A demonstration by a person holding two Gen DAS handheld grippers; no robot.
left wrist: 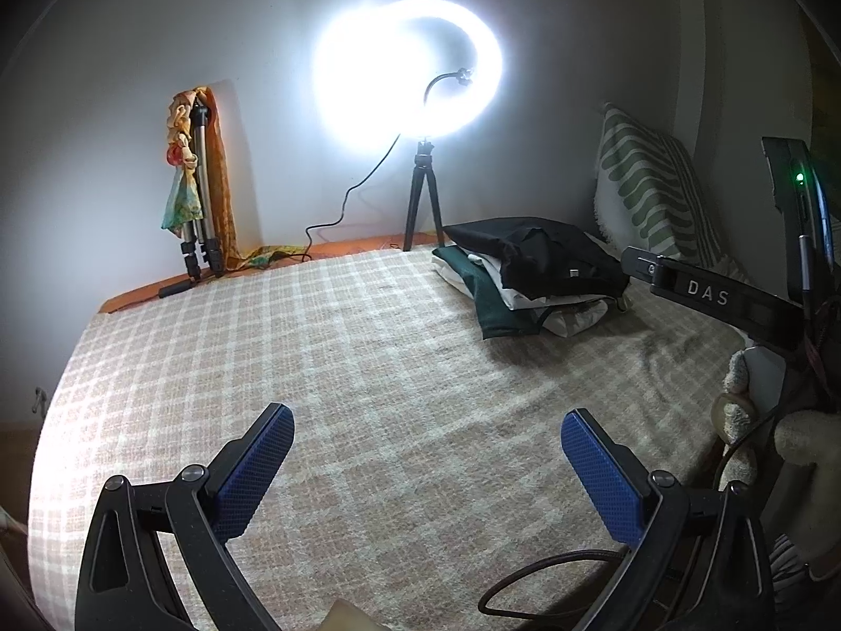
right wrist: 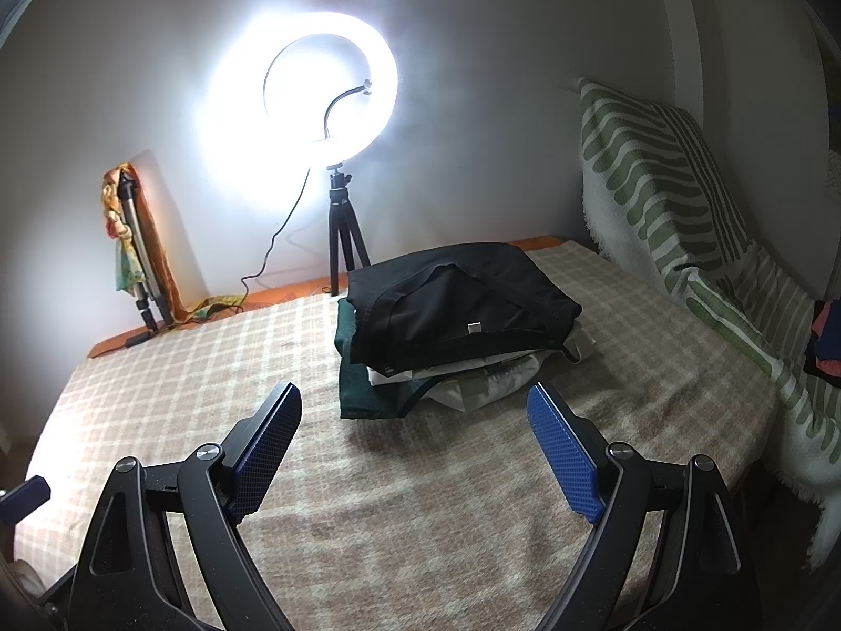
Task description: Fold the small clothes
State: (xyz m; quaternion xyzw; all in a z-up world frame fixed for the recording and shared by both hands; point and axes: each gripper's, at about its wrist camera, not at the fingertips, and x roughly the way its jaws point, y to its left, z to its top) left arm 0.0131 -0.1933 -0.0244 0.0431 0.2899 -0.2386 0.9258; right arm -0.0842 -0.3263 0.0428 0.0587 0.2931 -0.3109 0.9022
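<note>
My left gripper (left wrist: pixel 427 423) hangs released over the bed, its blue pads (left wrist: pixel 252 473) spread wide with nothing between them, only the checked blanket (left wrist: pixel 341 347) beneath. My right gripper (right wrist: pixel 414 405) is likewise released and empty, jaws apart, hovering just short of the stack of folded clothes (right wrist: pixel 452 331). In the left wrist view I see part of the right gripper's black body, lettered "DAS", reaching in from the right edge beside the stack.

The stack sits on the blanket toward the far right of the bed. A black garment (right wrist: pixel 457 299) lies on top, whitish pieces are sandwiched under it, and a dark green garment (right wrist: pixel 362 389) sits at the bottom, sticking out at the near-left corner. A small pale tag shows on the black piece; I cannot read it.

Behind the stack, a lit ring light (right wrist: pixel 302 105) stands on a small black tripod (right wrist: pixel 344 242), its cable trailing left. Further left, a folded tripod (left wrist: pixel 200 200) draped with colourful cloth leans at the wall. A green-striped pillow (right wrist: pixel 657 179) leans at the right, near the stack but apart from it.
</note>
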